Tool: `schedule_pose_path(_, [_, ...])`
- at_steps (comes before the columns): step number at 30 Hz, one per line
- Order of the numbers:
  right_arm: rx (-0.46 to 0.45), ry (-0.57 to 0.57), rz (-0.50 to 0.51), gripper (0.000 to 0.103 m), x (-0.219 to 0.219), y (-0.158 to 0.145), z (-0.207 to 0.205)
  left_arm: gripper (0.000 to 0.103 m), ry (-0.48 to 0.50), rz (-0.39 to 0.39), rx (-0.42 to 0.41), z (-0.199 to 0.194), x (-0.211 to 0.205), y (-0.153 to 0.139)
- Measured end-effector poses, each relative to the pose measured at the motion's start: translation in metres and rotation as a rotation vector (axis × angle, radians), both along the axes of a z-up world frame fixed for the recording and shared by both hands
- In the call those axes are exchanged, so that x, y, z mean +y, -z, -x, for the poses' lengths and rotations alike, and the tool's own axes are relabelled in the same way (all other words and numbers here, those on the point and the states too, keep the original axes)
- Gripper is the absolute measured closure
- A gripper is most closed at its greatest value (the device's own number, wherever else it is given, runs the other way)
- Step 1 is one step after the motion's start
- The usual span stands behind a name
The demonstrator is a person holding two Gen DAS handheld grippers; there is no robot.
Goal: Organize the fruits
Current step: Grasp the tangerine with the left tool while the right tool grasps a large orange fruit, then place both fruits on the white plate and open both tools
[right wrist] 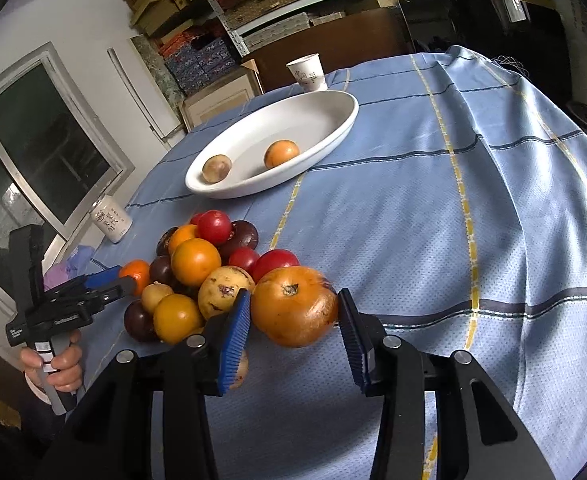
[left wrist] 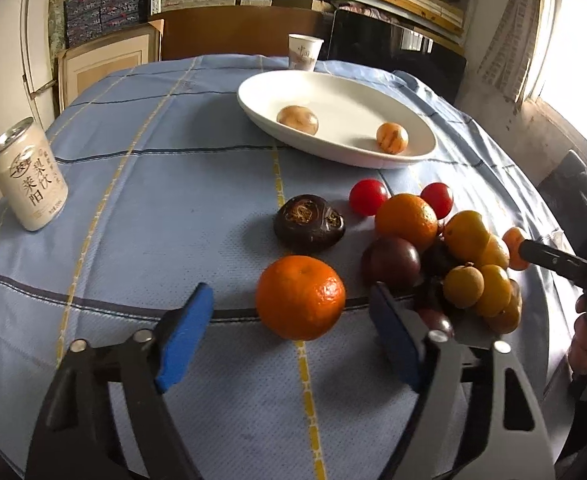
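Observation:
A pile of fruit (left wrist: 453, 256) lies on the blue tablecloth: oranges, red tomatoes, dark plums and yellow fruits. My left gripper (left wrist: 291, 302) is open, its blue pads either side of a loose orange (left wrist: 300, 297) without touching it. A dark brown fruit (left wrist: 308, 222) lies just beyond. In the right wrist view my right gripper (right wrist: 293, 310) is open around a large orange persimmon-like fruit (right wrist: 295, 306) at the pile's near edge; the pads are close to its sides. A white oval plate (left wrist: 333, 92), which also shows in the right wrist view (right wrist: 325, 120), holds two small fruits.
A white drink can (left wrist: 27, 182) stands at the table's left. A paper cup (left wrist: 304, 52) stands behind the plate. The right gripper's black body (left wrist: 565, 266) reaches into the pile from the right. Shelves with boxes line the back wall.

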State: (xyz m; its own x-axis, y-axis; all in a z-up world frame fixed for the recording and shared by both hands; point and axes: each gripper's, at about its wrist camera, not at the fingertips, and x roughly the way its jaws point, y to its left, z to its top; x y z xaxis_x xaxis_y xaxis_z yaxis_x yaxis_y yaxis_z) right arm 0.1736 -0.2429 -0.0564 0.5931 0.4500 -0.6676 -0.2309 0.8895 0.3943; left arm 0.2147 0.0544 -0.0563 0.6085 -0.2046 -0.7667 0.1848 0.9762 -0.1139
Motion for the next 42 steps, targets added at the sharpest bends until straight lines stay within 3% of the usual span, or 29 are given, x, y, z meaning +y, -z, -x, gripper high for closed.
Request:
schedule_pose_path(2, [-0.001,0.002,0.001,0.058,0.000,-0.001,0.000,0.030,0.001,0.002,0.009,-0.002,-0.001,0.002])
schedule_pose_path(7, [0.000,0.004,-0.001,0.058,-0.001,-0.001,0.000,0.049,0.006,0.020,0.043,-0.009,0.001,0.007])
schedule_pose_path(12, [-0.002,0.002,0.002,0.058,-0.001,-0.001,0.000,0.057,0.027,0.032,0.047,-0.008,-0.001,0.008])
schedule_pose_path(18, [-0.008,0.000,-0.021,0.058,-0.004,-0.002,-0.001,0.058,0.013,0.044,0.030,-0.006,0.002,0.002])
schedule_pose_path(23, [-0.016,-0.042,-0.018,0.058,0.000,-0.026,-0.013,0.058,0.044,0.049,-0.026,-0.016,0.004,-0.032])
schedule_pose_path(28, [-0.090,-0.075,0.017,0.058,0.019,-0.064,-0.053,0.058,0.084,0.085,-0.051,-0.061,-0.011,-0.068])
schedule_pose_path(32, [-0.092,-0.063,0.017,0.058,0.040,-0.067,-0.100,0.058,0.093,0.114,-0.034,-0.116,-0.033,-0.079])
schedule_pose_path(36, [-0.083,-0.003,0.066,0.058,0.053,-0.054,-0.145,0.058,0.068,0.060,0.000,-0.170,-0.059,-0.066])
schedule_pose_path(42, [-0.029,0.046,0.086,0.058,0.054,-0.029,-0.185,0.058,0.047,0.005,0.049,-0.208,-0.077,-0.038])
